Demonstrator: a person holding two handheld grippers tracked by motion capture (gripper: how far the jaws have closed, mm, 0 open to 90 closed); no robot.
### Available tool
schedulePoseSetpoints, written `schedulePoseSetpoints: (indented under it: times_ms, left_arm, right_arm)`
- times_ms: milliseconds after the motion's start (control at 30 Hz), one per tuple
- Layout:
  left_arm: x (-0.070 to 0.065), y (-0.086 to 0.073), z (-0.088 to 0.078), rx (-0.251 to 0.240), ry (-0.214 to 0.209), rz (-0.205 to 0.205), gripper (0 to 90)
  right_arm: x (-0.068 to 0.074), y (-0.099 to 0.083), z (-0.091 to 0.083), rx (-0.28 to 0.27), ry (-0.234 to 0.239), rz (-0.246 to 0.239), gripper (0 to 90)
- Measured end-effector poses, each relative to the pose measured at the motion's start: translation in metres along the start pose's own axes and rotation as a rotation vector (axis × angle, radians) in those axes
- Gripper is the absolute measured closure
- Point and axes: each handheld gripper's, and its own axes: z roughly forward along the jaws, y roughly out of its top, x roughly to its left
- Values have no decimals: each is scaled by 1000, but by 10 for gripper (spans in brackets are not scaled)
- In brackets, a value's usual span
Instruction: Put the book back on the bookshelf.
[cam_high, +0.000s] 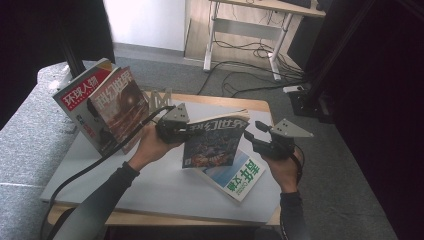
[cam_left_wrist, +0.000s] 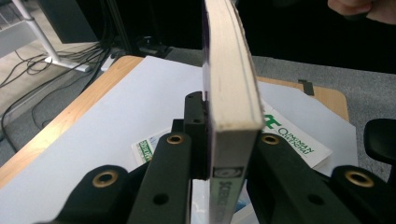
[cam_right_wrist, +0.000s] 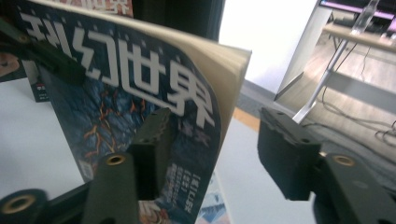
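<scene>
The job looks like standing magazines up in the rack (cam_high: 161, 97) at the far left of the table (cam_high: 150, 187), and I judge it about half done. Two magazines already lean there: a red-topped one (cam_high: 80, 92) and a brown-covered one (cam_high: 119, 102) in front of it. A third, the blue magazine (cam_high: 212, 142), is held upright above the table's middle. A fourth, the green-and-white magazine (cam_high: 237, 177), lies flat just beneath it, near the right edge. So four magazines, two placed, two left.

There are two grippers. The left gripper (cam_high: 182, 129) is clenched on the blue magazine's spine edge (cam_left_wrist: 229, 140), carrying it alone. The right gripper (cam_high: 257, 131) stands released: its jaws straddle the cover's corner (cam_right_wrist: 140, 93) without pressing.
</scene>
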Motion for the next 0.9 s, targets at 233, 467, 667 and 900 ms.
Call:
schedulePoseSetpoints:
  times_ms: [233, 467, 667, 900]
  left_arm:
    - [-1, 1, -1, 3, 6, -13, 821]
    - [1, 2, -5, 4, 29, -29, 823]
    - [2, 4, -13, 0, 53, -38, 823]
    - [3, 6, -23, 3, 84, -52, 825]
  right_arm:
    - [-5, -22, 4, 30, 10, 62, 269]
    - [-7, -47, 10, 71, 17, 107, 189]
    - [-8, -66, 18, 99, 15, 132, 133]
    - [-5, -90, 29, 148, 10, 160, 44]
